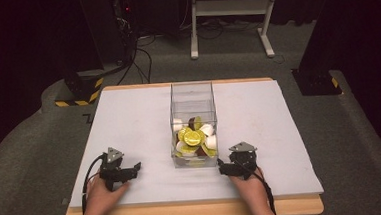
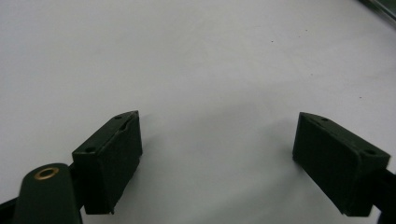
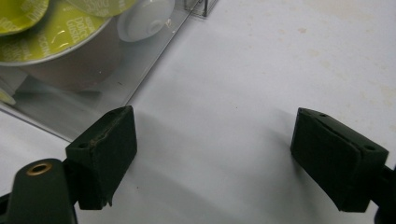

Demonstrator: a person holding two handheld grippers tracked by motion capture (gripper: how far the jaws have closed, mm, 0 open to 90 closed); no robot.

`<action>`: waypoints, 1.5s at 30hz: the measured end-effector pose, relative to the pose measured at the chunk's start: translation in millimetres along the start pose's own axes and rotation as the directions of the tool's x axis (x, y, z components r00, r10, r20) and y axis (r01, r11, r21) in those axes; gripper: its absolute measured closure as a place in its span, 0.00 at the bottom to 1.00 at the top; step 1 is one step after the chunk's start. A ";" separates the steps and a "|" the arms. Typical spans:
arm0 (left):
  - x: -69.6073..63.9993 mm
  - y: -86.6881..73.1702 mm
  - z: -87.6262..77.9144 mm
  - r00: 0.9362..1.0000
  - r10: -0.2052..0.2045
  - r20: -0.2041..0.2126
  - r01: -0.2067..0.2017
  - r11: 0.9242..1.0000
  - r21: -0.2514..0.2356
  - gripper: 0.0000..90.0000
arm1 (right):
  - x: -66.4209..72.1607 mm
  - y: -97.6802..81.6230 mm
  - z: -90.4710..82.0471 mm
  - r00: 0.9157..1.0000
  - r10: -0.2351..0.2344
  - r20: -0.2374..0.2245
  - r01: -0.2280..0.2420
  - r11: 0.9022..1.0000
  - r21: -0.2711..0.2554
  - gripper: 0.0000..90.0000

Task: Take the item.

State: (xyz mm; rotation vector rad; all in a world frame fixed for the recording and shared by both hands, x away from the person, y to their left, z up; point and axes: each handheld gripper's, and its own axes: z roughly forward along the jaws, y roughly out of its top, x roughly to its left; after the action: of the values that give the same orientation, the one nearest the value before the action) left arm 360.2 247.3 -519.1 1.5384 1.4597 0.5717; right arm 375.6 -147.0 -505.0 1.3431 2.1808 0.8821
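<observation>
A clear plastic box stands mid-table, holding several coffee capsules with lime-green lids and white bodies. The left gripper rests on the white mat to the box's left, jaws wide apart with nothing between them; bare mat lies between the same jaws of the left gripper in its own view. The right gripper rests just right of the box's near corner, also open and empty. In the right gripper view the clear box wall and a green-lidded capsule lie close at upper left.
The white mat covers a wooden table. On the grey carpet behind it are a white frame's legs, black stands and cables. The person's hands come in from the near edge.
</observation>
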 end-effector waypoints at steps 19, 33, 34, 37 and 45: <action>0.0 0.1 0.0 1.000 -0.001 0.000 0.001 1.000 0.000 0.18 | -5.3 2.3 -9.9 1.000 -0.014 -0.003 0.014 0.999 -0.035 0.13; 0.0 0.1 0.0 1.000 -0.001 0.000 0.001 1.000 0.000 0.18 | -5.1 7.3 -19.8 0.999 -0.044 -0.012 0.044 0.997 -0.070 0.13; -0.2 0.1 0.3 1.000 -0.004 0.000 0.004 1.000 -0.003 0.18 | -5.1 7.6 -20.3 0.999 -0.047 -0.011 0.046 0.996 -0.072 0.13; 0.0 0.1 0.0 1.000 -0.001 0.000 0.001 1.000 0.001 0.18 | -5.0 8.8 -22.4 0.999 -0.049 -0.007 0.049 0.996 -0.080 0.13; -0.4 0.1 0.4 1.000 -0.007 0.000 0.007 1.000 -0.006 0.18 | -6.7 11.2 -28.5 0.999 -0.055 0.002 0.054 0.993 -0.103 0.13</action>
State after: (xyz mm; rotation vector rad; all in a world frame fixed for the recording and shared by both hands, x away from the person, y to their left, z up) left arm 360.5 246.8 -519.1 1.5280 1.4622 0.5714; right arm 367.1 -157.7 -476.8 1.2287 2.1315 0.9609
